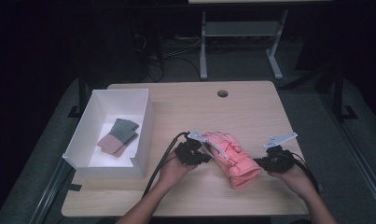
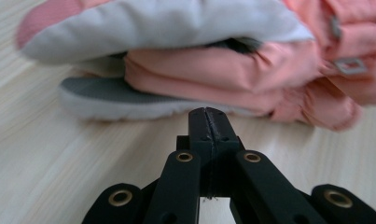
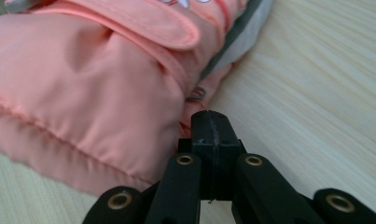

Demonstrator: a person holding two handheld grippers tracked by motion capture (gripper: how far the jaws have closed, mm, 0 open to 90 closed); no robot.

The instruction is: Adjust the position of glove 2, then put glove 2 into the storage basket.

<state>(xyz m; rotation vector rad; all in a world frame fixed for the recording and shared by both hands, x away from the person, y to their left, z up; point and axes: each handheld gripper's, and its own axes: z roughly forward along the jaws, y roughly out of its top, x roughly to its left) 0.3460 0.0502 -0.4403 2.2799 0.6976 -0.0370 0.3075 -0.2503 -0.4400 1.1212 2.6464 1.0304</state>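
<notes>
Pink gloves (image 1: 232,158) lie stacked in a bundle on the wooden surface (image 1: 251,112), right of the middle and toward the person's edge, between the two claws. In the left gripper view the bundle shows a pale grey layer on top, pink fabric under it and a grey-and-white edge (image 2: 111,95) resting on the wood, with small metal buckles at the right.

The left claw (image 1: 205,157) sits just beside the bundle's left side; its jaws are pressed together with nothing between them, and the tips stand just short of the fabric in its own view (image 2: 208,122). The right claw (image 1: 259,162) is just beside the bundle's lower right end. Its jaws are also closed tight and empty (image 3: 212,125), their tip close against the pink cloth, though whether it touches I cannot tell.

A white open box (image 1: 143,135) stands at the left of the surface, well apart from the gloves. Inside it lies a pair of folded socks (image 1: 118,136), dark green at the far end and dusty pink at the near end, one partly over the other, on the box floor toward its right wall.
</notes>
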